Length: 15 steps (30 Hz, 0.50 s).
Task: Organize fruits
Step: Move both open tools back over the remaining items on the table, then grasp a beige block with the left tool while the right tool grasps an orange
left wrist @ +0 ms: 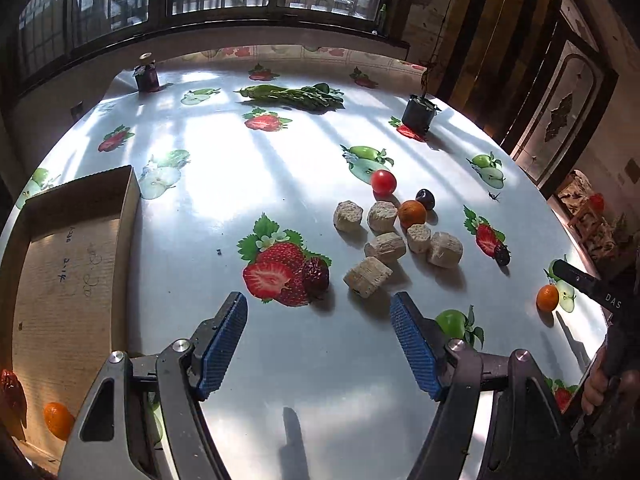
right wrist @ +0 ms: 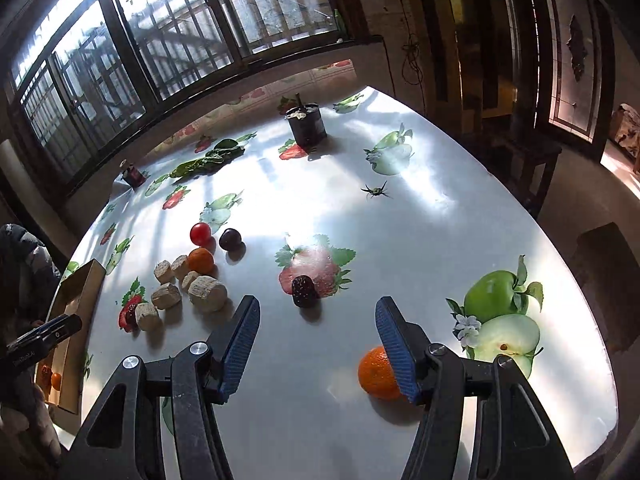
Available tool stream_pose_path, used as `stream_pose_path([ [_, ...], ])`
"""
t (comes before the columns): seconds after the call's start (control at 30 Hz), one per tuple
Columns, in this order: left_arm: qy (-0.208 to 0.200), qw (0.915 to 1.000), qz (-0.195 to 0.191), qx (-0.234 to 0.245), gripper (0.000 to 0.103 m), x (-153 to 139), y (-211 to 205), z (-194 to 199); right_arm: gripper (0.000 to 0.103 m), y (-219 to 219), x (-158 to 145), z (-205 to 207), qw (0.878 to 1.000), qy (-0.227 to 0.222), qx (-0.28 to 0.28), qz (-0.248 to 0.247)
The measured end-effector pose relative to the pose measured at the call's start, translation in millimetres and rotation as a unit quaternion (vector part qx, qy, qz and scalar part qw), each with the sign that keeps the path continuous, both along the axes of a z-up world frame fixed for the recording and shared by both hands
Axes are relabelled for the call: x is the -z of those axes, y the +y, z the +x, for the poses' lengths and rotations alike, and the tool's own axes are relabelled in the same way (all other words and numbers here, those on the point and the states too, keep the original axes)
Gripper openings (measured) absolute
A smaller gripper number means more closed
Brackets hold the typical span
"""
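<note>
My left gripper (left wrist: 319,312) is open and empty above the table, short of a dark red date (left wrist: 316,274) lying on a printed strawberry. Beyond it lie a cherry tomato (left wrist: 383,182), an orange (left wrist: 412,213) and a dark plum (left wrist: 425,199). A cardboard box (left wrist: 60,264) at the left holds a small orange (left wrist: 57,420) and a red fruit (left wrist: 10,390). My right gripper (right wrist: 316,320) is open and empty; an orange (right wrist: 376,372) lies just inside its right finger, and a second dark date (right wrist: 304,290) lies ahead of it.
Several beige cut chunks (left wrist: 384,246) lie among the fruit. Leafy greens (left wrist: 292,95), a small dark jar (left wrist: 146,75) and a dark pot (left wrist: 417,113) stand at the far side. The table edge (right wrist: 580,280) curves close on the right.
</note>
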<state>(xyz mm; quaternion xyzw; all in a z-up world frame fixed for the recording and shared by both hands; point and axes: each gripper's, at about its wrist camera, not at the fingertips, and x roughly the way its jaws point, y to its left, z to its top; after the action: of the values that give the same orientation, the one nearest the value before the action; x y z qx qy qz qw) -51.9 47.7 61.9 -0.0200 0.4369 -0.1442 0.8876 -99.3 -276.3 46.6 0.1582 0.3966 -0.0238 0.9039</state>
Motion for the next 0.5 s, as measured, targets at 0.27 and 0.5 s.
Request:
stream_pose_path([
  [0.27,-0.028,0.997,0.024,0.069,0.067,23,-43,20,0.065,-8,35,5,0.999,0.041,-0.004,0.013],
  [0.5,-0.019,0.9931,0.043,0.107,0.048,37,-61,38,0.066,6,36,9,0.999,0.045,-0.018,-0.023],
])
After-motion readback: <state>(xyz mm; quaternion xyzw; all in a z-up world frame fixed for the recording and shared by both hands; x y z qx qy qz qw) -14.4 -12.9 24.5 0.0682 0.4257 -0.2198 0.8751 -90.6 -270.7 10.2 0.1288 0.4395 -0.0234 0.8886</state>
